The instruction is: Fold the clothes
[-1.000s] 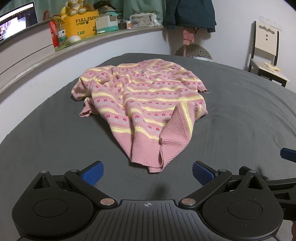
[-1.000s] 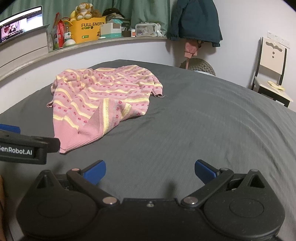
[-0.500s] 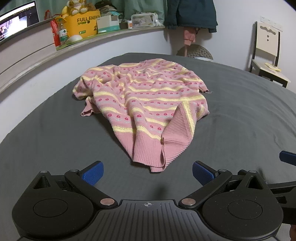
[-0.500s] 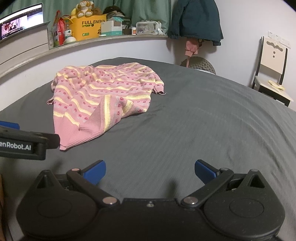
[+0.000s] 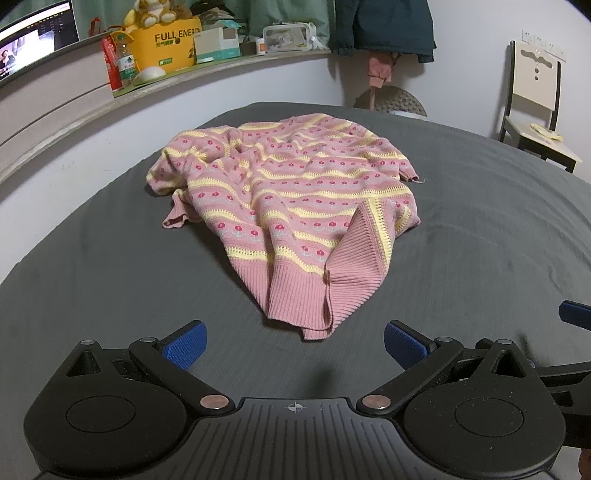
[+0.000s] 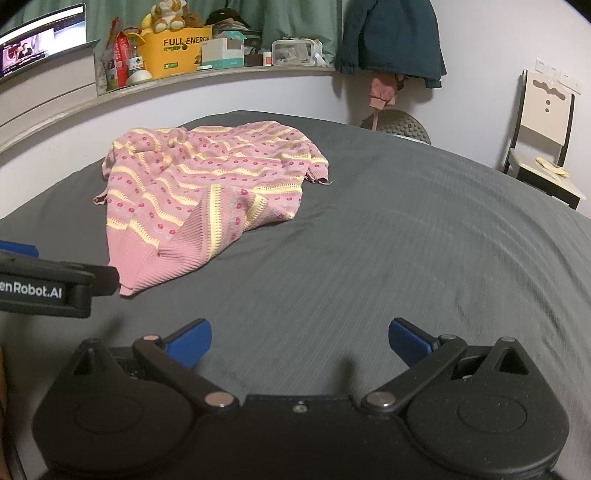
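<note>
A pink knit sweater [image 5: 291,199] with yellow stripes and small red flowers lies crumpled on the dark grey bed [image 5: 110,277]. Its ribbed hem points toward me, with one corner folded over. My left gripper [image 5: 293,343] is open just short of the hem, nothing between its blue pads. In the right wrist view the sweater [image 6: 207,192] lies ahead and to the left. My right gripper [image 6: 299,341] is open over bare sheet, clear of the cloth. The left gripper's body [image 6: 48,288] shows at that view's left edge.
A curved shelf [image 5: 221,68] behind the bed carries a yellow box, bottles, a plush toy and a lit screen. A dark jacket [image 5: 388,26] hangs on the wall. A chair [image 5: 535,110] stands at the far right, beyond the bed's edge.
Both grippers have moved a little forward toward the sweater, so the hem now looks closer to the left gripper. Both stay open. The sweater itself has not moved.
</note>
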Demonstrator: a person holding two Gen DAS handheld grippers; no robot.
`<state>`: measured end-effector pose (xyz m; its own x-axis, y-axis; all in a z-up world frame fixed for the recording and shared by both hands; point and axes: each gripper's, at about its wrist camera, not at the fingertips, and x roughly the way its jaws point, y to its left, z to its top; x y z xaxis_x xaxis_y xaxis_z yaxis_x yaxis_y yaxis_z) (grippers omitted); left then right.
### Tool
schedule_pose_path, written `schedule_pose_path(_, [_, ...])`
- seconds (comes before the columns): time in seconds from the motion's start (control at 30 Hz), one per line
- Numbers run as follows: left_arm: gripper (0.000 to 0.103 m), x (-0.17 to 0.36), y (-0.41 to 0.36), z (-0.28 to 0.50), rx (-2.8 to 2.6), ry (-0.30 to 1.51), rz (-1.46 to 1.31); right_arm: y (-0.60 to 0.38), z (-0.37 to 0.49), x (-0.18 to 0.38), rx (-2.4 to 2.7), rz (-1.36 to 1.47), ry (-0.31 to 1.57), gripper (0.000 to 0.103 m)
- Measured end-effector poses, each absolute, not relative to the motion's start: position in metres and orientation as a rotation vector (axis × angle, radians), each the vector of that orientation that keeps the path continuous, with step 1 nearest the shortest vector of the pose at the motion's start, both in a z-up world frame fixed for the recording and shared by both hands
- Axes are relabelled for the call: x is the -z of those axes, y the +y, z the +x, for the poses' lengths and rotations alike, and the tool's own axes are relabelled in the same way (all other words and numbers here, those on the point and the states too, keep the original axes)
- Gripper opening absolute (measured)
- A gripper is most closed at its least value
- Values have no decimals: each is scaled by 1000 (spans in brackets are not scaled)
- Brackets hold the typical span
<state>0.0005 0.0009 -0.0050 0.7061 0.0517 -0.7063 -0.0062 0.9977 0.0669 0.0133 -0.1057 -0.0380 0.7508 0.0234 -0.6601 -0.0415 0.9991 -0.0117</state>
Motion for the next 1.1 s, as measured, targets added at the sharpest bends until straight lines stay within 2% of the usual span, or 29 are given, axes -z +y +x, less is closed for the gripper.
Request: schedule_pose_path(1.1, [103, 4, 22, 4, -125, 781, 37, -112, 15, 43, -86, -6, 701, 103])
